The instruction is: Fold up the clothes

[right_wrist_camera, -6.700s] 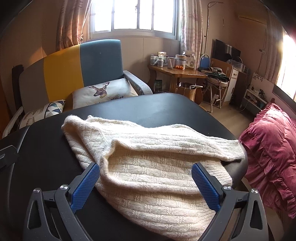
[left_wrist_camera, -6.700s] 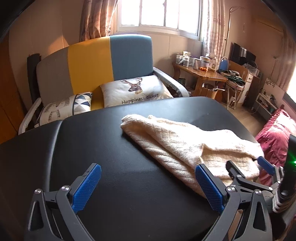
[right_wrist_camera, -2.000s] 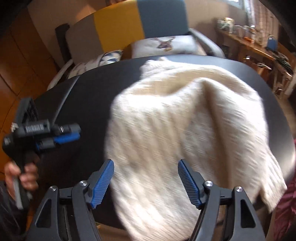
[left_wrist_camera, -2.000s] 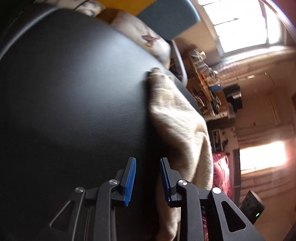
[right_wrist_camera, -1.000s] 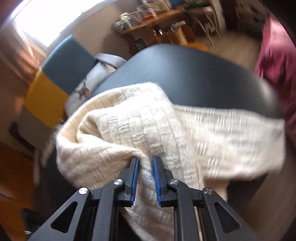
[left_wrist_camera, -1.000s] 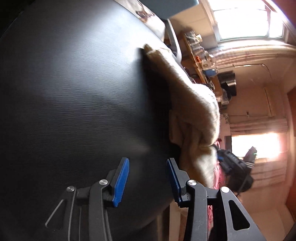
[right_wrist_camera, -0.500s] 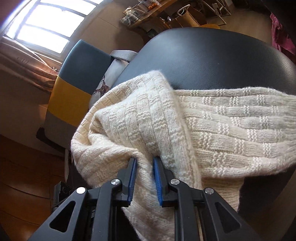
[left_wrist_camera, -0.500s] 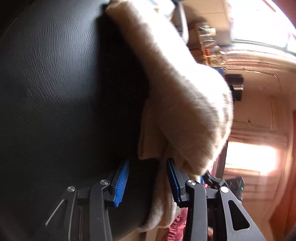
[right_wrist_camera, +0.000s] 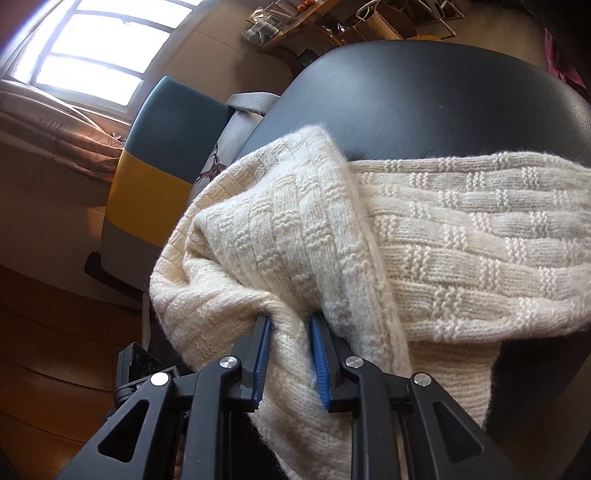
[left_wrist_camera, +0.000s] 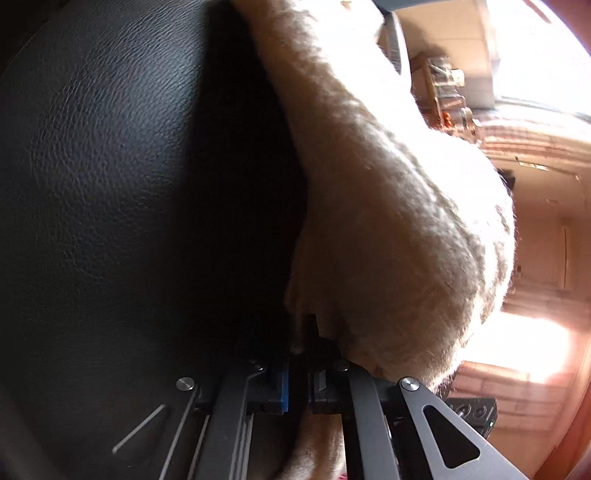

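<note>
— How many garments?
— One cream knit sweater (right_wrist_camera: 424, 236), on one black table (right_wrist_camera: 443, 96).
— Grippers?
— Two: the right gripper (right_wrist_camera: 290, 354) and the left gripper (left_wrist_camera: 299, 373), each with two blue pads.
— Seating?
— One sofa (right_wrist_camera: 162, 147), with perhaps one deer-print cushion (right_wrist_camera: 218, 162); it is mostly hidden.

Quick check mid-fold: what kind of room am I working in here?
Most likely a home living room: an armchair in blue, yellow and grey with a deer-print cushion, a curtained window, and a cluttered wooden side table behind the black table holding the sweater.
</note>
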Tool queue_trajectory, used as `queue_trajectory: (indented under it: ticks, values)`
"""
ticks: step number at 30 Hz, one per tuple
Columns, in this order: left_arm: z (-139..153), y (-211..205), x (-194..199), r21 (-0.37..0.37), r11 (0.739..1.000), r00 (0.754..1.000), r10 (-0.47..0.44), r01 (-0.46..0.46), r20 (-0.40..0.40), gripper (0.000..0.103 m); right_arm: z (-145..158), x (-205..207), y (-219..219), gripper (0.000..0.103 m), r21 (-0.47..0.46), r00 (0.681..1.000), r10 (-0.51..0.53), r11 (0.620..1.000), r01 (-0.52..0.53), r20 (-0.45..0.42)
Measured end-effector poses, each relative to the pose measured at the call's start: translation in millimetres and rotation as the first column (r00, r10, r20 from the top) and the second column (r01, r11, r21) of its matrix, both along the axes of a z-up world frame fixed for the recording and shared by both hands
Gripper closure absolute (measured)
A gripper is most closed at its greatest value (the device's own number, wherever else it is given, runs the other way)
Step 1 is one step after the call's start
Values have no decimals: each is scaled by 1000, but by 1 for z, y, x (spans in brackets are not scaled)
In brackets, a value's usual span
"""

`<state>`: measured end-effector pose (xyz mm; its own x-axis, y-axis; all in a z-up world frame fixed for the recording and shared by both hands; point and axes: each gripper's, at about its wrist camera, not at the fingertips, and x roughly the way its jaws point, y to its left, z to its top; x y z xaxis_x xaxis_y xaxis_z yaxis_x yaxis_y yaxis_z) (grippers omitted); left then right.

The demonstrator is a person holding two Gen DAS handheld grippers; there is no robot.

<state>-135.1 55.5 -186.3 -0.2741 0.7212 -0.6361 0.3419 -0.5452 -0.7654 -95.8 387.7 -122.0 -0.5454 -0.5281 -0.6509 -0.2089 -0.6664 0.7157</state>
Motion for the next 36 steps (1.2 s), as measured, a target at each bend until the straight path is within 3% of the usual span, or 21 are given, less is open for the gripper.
queue_trajectory:
  ticks: [3, 9, 11, 13, 15, 16, 20, 23, 25, 29, 34, 36]
  values:
    - [4, -4, 0, -6, 1000, 1000, 6, -6, -20, 98, 9, 0, -12, 80, 25, 999, 35, 999, -34, -16]
    - [52, -60, 10, 14, 998, 983, 65, -64, -171, 99, 19, 2, -52, 80, -34, 992, 124, 992, -126, -35]
    - [69, -83, 16, 15, 996, 971, 92, -91, -219, 99, 17, 4, -68, 80, -7, 989, 150, 989, -150, -12]
    - [86, -117, 27, -17, 991, 954, 126, -136, -273, 99, 13, 5, -87, 82, 83, 983, 179, 980, -181, 29]
    - [102, -153, 40, -55, 981, 931, 159, -187, -329, 103, 16, 4, -97, 81, 103, 981, 190, 976, -192, 36]
    - [110, -172, 46, -72, 974, 918, 174, -213, -356, 103, 18, 4, -102, 75, 107, 981, 192, 975, -195, 36]
    - [118, -240, 69, -117, 951, 898, 222, -285, -380, 103, 34, 0, -110, 71, 132, 987, 161, 978, -161, 9]
    - [92, -279, 105, -145, 936, 907, 259, -320, -331, 103, 46, -2, -115, 71, 205, 990, 142, 969, -138, -6]
    - [67, -297, 127, -115, 946, 925, 263, -303, -274, 103, 51, -3, -120, 71, 289, 990, 142, 948, -135, -4]
    - [29, -282, 154, -51, 965, 950, 244, -258, -194, 103, 50, -10, -136, 71, 394, 983, 183, 902, -174, 14]
    - [10, -236, 153, -26, 987, 976, 155, -161, -153, 103, 38, -25, -167, 53, 540, 969, 230, 806, -242, 90]
    - [6, -226, 151, -13, 991, 981, 130, -134, -141, 103, 30, -32, -177, 53, 610, 966, 228, 750, -255, 123]
